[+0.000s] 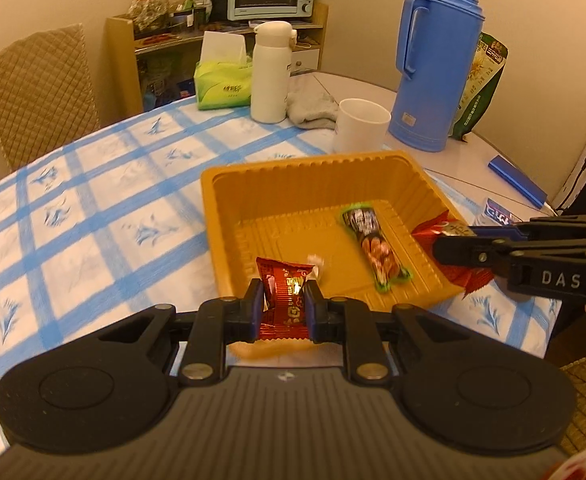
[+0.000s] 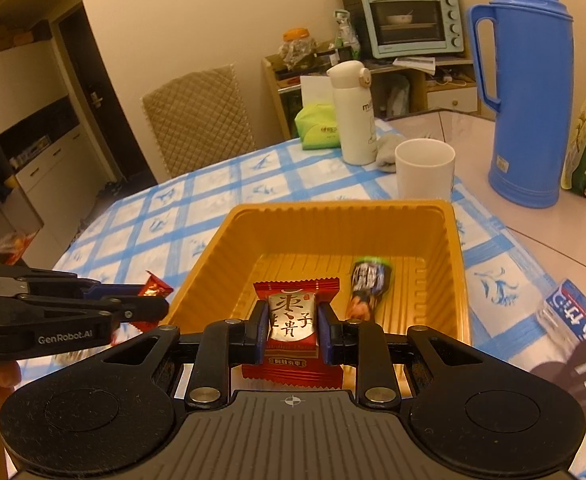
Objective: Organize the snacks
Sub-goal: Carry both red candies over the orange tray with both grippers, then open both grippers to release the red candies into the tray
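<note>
Left claw: closed on a dark red foil snack packet, pinched across its short width, its long axis running away from the claw. The packet hangs at the near left rim of the yellow tray; in the right wrist view this claw sits just outside that left wall, so the tray interior lies ahead and to its right.

Centre: the tray stands on the checked cloth of the counter. One green-ended snack stick already lies on the tray floor, right of centre, long axis running near to far. The floor to its left is bare.

Right claw: closed on a red and silver jujube candy packet, gripped across its narrow middle, its long axis running away from the claw. This packet is above the near rim, over the bare left-centre part of the floor, just left of the stick.

Judgement: the right claw is the better placed for release, as its packet is already inside the rim line. The left claw still needs to clear the left wall. Both converge on one patch, so a clash of claws is the risk.
</note>
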A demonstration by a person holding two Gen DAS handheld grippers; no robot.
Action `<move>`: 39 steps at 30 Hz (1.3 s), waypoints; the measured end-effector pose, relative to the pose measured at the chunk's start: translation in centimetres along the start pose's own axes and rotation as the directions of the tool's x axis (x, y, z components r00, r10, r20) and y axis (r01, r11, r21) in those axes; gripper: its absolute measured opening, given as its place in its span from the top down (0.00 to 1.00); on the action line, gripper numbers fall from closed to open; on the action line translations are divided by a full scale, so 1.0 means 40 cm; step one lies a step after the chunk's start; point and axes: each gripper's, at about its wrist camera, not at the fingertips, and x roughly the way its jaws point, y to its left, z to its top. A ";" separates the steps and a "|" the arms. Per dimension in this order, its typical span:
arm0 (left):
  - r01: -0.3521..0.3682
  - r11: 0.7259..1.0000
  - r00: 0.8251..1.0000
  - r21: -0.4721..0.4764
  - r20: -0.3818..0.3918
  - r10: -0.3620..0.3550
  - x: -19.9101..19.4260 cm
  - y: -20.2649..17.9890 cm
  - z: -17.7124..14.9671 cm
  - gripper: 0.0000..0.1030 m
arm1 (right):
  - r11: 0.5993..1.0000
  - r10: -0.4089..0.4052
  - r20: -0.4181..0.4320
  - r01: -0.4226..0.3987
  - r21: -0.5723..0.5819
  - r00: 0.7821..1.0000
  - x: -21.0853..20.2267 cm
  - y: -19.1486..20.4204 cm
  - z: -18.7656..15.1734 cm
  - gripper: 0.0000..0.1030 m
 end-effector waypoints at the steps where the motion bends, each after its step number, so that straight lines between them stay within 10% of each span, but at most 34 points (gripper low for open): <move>1: 0.000 1.000 1.000 0.005 -0.001 0.000 0.011 -0.002 0.009 0.82 | 1.000 0.000 0.002 0.000 0.004 1.000 0.009 -0.003 0.005 0.75; 39: -0.015 0.997 0.992 0.079 -0.122 0.025 0.339 0.021 0.162 0.81 | 0.988 -0.062 -0.068 0.071 0.134 0.996 0.275 -0.107 0.099 0.75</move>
